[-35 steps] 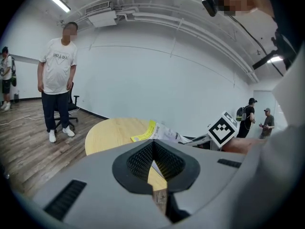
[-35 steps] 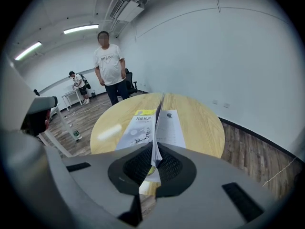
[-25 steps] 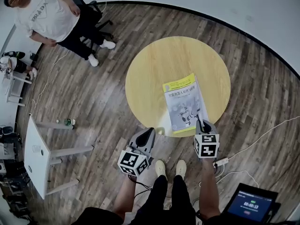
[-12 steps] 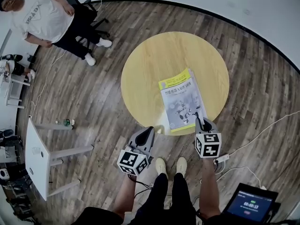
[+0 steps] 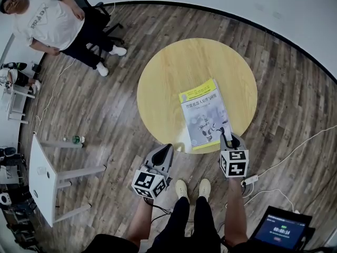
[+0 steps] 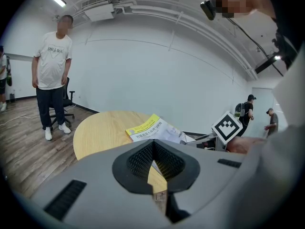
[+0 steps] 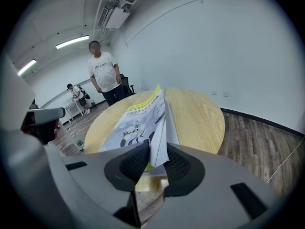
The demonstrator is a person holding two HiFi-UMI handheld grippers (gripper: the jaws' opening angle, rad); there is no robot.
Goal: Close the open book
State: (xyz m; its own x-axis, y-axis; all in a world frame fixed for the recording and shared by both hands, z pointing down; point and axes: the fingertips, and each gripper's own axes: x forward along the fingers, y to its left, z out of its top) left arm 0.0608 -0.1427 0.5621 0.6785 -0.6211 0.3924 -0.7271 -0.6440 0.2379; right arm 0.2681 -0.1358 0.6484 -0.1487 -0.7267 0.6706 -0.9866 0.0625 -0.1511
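Note:
A book [image 5: 204, 115] with a yellow-and-white cover lies closed on the round wooden table [image 5: 174, 73], toward its near right side. My right gripper [image 5: 225, 136] is at the book's near right corner. In the right gripper view the cover's edge [image 7: 159, 137] stands up between the jaws of that gripper [image 7: 153, 161]. They have just been opening and no longer clamp it. My left gripper [image 5: 167, 151] hovers off the table's near edge, left of the book, shut on nothing. The left gripper view shows the book [image 6: 147, 129] beyond the jaws of the left gripper [image 6: 153, 149].
A person in a white T-shirt [image 5: 45, 20] stands at the far left beside an office chair [image 5: 97, 15]. A white side table [image 5: 39, 173] and a small bottle [image 5: 77, 138] are at the left. A power strip [image 5: 248, 182], cables and a tablet screen [image 5: 279, 228] lie near my feet.
The book and both grippers keep their places; the right gripper stays at the book's near right corner. Only the head view has shifted slightly.

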